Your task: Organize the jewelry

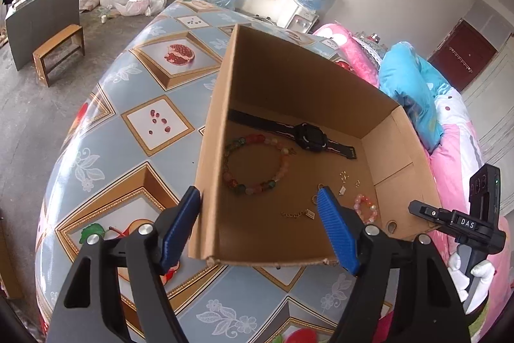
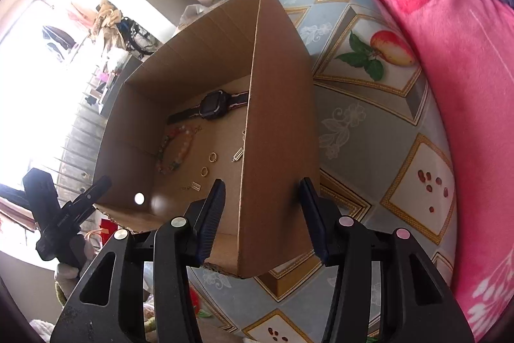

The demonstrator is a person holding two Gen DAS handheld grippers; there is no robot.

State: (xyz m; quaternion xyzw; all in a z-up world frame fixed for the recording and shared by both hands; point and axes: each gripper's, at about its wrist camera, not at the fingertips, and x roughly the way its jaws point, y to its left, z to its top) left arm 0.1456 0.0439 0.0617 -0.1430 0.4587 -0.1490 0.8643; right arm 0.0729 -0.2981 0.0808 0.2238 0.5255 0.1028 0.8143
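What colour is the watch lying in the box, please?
Black watch, with a lighter pattern along its strap; clearest in the left wrist view.

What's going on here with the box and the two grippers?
A person holds a gripper in each hand at an open cardboard box on a fruit-patterned table. The left gripper straddles one side wall, open, and the right gripper straddles the opposite wall, also open, not pressing it. In the box lie a black watch, a large bead bracelet, a small pink bracelet, a gold chain and small earrings.
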